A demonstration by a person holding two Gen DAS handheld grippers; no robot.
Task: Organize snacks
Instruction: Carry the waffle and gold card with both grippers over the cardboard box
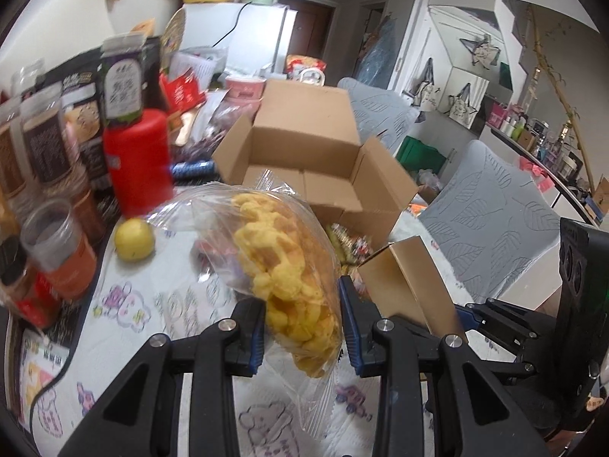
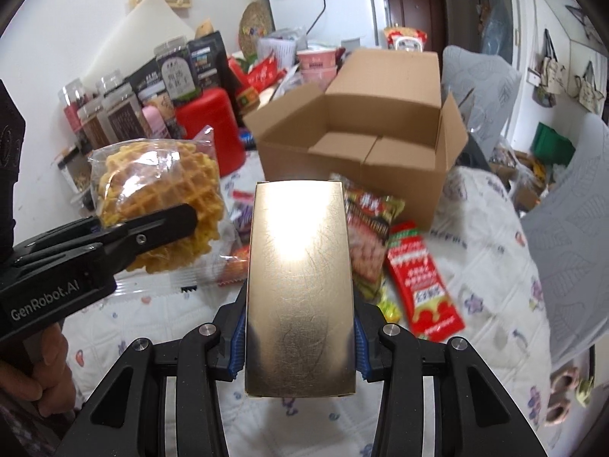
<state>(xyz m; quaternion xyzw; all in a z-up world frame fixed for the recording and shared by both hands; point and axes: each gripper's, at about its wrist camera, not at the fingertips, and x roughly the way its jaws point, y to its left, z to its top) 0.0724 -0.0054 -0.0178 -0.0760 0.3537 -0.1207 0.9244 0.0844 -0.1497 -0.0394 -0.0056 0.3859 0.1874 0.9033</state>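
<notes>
Snacks (image 2: pixel 418 278) — floral tablecloth (image 2: pixel 475 228), cluttered room

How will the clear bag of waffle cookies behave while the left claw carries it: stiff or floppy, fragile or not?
The bag of waffle cookies probably stays floppy: its clear film wrinkles and hangs loose beyond the left claw. It looks light for its size, mostly air and thin lattice pieces. The cookies are likely brittle, so a hard squeeze may crack them.
</notes>
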